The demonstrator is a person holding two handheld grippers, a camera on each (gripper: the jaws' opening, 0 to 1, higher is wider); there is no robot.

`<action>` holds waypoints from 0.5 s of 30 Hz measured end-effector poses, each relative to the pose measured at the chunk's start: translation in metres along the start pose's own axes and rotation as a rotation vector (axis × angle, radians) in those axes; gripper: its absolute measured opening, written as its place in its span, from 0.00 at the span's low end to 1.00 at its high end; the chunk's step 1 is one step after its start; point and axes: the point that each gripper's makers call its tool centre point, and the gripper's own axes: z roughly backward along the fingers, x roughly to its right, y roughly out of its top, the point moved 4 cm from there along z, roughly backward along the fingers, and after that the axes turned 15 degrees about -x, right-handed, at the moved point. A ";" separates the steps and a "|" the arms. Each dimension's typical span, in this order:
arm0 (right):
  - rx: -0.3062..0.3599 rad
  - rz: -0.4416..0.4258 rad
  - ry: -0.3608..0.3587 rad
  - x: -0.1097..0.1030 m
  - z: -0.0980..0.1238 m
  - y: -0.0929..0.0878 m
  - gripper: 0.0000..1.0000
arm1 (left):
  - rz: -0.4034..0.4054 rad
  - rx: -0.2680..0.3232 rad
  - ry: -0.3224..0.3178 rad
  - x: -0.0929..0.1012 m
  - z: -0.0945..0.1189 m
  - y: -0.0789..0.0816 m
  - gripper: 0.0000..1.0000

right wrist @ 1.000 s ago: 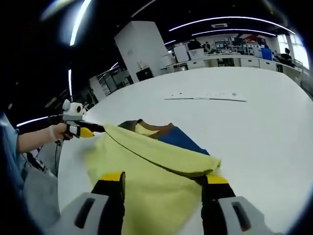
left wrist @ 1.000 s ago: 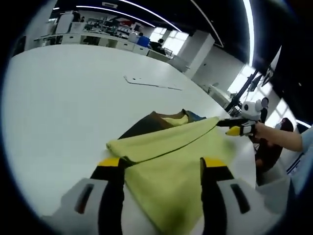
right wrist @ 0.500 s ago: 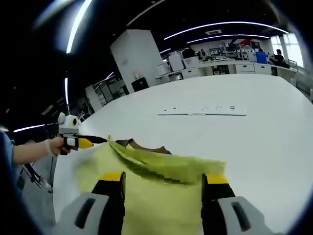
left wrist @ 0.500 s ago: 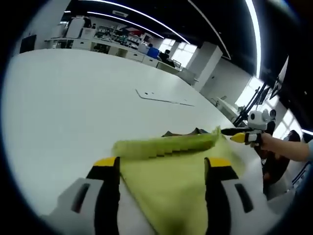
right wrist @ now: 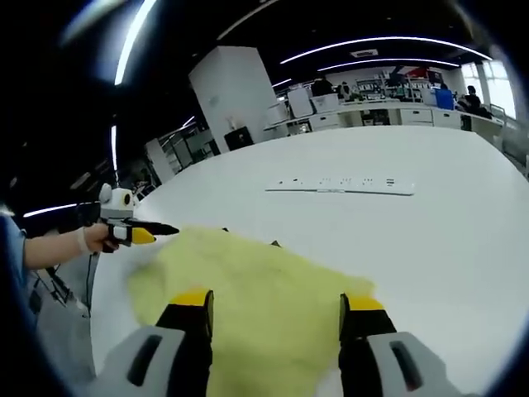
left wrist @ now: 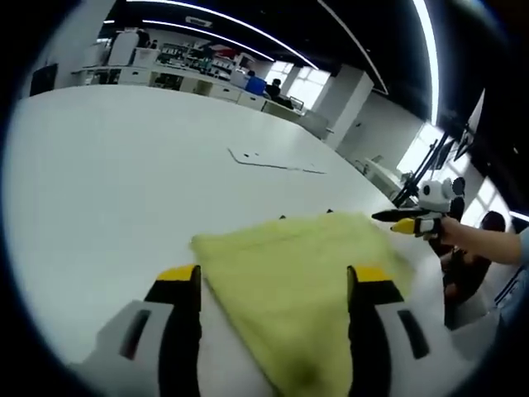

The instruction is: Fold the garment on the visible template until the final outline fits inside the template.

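My left gripper (left wrist: pixel 273 285) had its jaws spread wide, yellow tips either side of the yellow-green garment (left wrist: pixel 302 265), nothing pinched. The cloth lay flat on the white table (left wrist: pixel 107 182) just ahead of the jaws, near the table's near edge, with one corner pointing left and a fold edge running away toward the right. Beyond its far right corner my right gripper (left wrist: pixel 395 221) came in from the right, held in a hand (left wrist: pixel 463 236), tips at the garment's corner; I couldn't tell from there whether it touched or gripped. Further out on the table was a thin white strip (left wrist: pixel 277 162), well apart from the garment. Past the far table edge stood desks and a white pillar (left wrist: pixel 343 99).

In the right gripper view, my right gripper (right wrist: pixel 273 310) also had jaws parted, cloth (right wrist: pixel 248 285) lying between them, not clamped. The left gripper (right wrist: pixel 147 231) came in from the left beside the garment's far left corner, held by a hand (right wrist: pixel 91 240); jaw state unclear there. A tiny dark bit peeked at the garment's far edge. The white strip (right wrist: pixel 343 185) lay further out toward the far edge.
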 end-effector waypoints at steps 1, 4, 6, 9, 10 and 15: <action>0.002 -0.002 -0.003 0.001 0.003 -0.002 0.61 | -0.003 -0.001 -0.002 0.000 0.001 -0.001 0.70; 0.006 -0.008 -0.009 0.003 0.009 -0.007 0.61 | -0.021 -0.008 0.002 0.002 0.005 -0.004 0.69; 0.010 -0.011 -0.009 0.002 0.014 -0.012 0.61 | -0.034 -0.012 0.002 0.004 0.009 -0.007 0.69; 0.012 -0.016 -0.001 0.000 0.020 -0.019 0.60 | -0.047 -0.022 -0.008 0.009 0.014 -0.013 0.67; 0.008 -0.027 0.009 -0.002 0.023 -0.023 0.59 | -0.052 -0.026 -0.008 0.010 0.016 -0.015 0.67; 0.025 -0.057 0.021 -0.005 0.034 -0.040 0.48 | -0.052 -0.027 -0.008 0.013 0.025 -0.032 0.66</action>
